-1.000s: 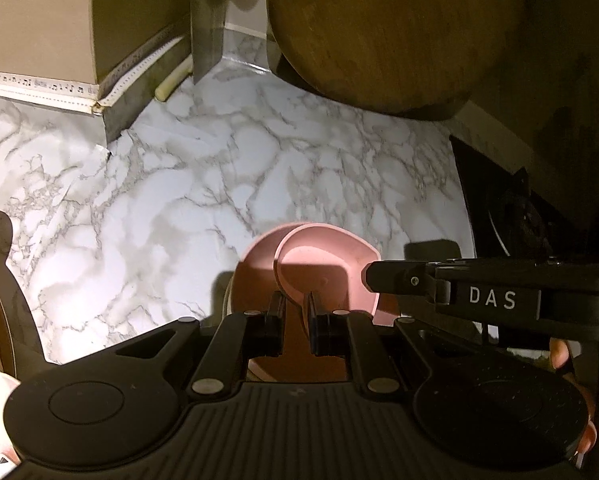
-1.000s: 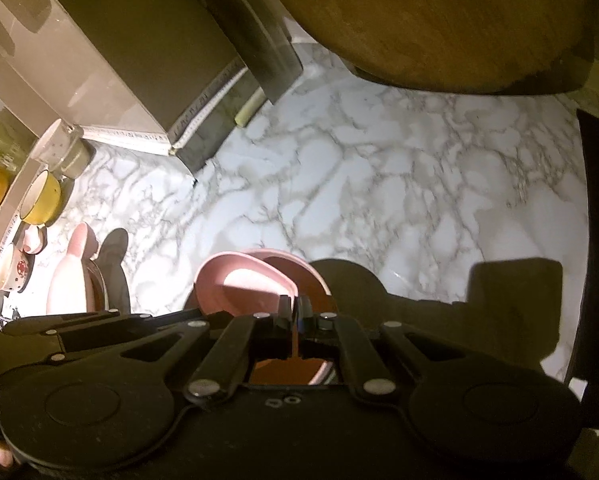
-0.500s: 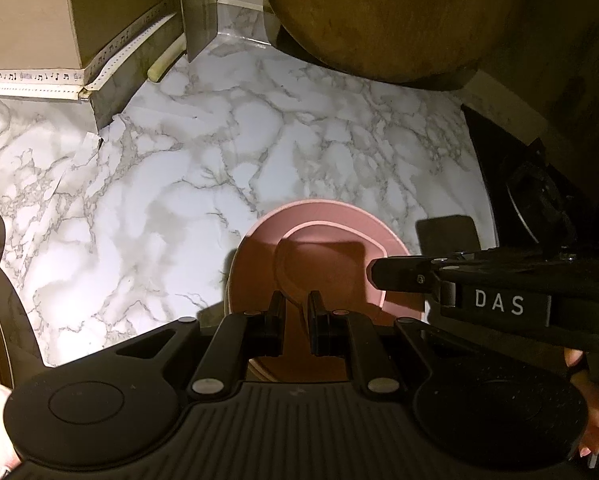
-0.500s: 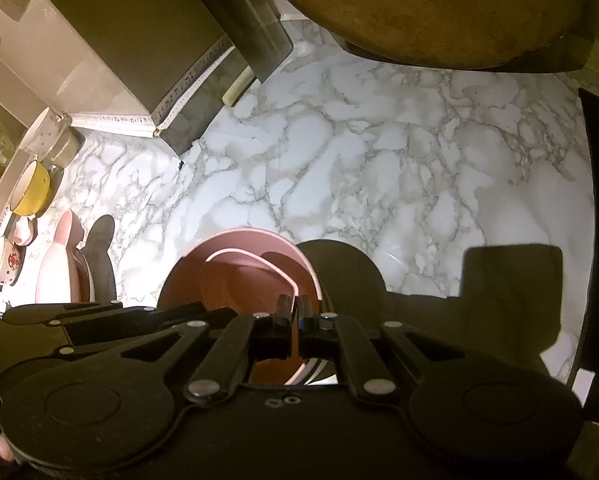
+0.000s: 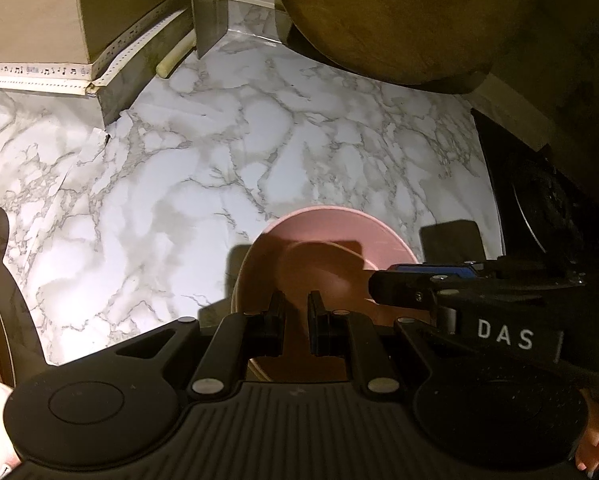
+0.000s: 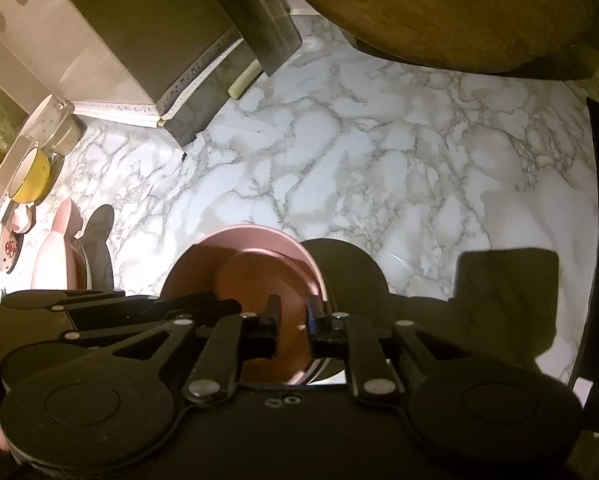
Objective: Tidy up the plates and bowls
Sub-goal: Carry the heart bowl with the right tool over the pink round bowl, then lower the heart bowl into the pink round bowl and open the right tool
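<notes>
Two pink bowls sit nested on the marble counter: the larger bowl (image 5: pixel 339 222) (image 6: pixel 251 236) holds the smaller bowl (image 5: pixel 327 276) (image 6: pixel 259 280). My left gripper (image 5: pixel 297 312) (image 6: pixel 227 306) is shut at the larger bowl's left rim, with pink wall filling the narrow gap between its fingers. My right gripper (image 6: pixel 293 316) (image 5: pixel 379 286) hangs over the bowls' right side. Its jaws are opening, and the pads stand apart from the smaller bowl's rim, with only the bowl's inside showing between them.
A round wooden board (image 5: pixel 399 12) leans at the back. A beige box (image 5: pixel 31 8) stands back left and a dark stove (image 5: pixel 539 208) lies to the right. A yellow pot (image 6: pixel 29 180), cups and an upright pink plate (image 6: pixel 57 256) line the left edge.
The smaller bowl, tilted in my right gripper before, now lies flat inside the larger one. The right jaws have parted from its rim. The left gripper keeps its grip.
</notes>
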`<action>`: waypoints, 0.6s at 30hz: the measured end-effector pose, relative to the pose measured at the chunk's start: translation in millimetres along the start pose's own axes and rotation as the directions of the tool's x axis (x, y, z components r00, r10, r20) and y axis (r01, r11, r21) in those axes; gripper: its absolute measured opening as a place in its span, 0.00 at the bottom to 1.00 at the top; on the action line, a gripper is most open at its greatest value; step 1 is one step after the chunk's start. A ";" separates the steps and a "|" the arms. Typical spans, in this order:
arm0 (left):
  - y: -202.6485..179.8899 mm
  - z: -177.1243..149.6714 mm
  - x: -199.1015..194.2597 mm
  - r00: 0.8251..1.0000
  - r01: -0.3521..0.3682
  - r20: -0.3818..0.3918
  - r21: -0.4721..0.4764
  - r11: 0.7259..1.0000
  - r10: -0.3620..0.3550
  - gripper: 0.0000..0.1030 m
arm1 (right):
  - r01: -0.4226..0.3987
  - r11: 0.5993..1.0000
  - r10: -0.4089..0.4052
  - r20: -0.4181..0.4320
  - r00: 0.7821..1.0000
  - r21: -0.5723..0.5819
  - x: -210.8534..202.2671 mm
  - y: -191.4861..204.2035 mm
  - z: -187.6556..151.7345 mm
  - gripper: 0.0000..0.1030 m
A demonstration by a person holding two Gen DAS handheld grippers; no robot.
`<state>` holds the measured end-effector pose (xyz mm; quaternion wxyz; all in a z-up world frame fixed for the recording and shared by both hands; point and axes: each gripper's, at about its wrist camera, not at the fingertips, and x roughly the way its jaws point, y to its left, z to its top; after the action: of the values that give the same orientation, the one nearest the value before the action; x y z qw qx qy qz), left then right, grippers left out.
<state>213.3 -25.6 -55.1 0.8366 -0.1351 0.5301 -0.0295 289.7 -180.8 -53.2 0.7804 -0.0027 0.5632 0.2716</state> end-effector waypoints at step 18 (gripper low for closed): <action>6.3 -12.7 -40.3 0.994 0.020 0.108 0.010 1.000 -0.021 0.24 | -0.015 0.999 0.020 0.109 0.994 -0.042 -38.7 13.4 -12.8 0.35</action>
<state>183.8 -14.2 -26.3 0.8644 -0.1382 0.4823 -0.0334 264.3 -189.6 -19.7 0.8075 0.0013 0.5138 0.2896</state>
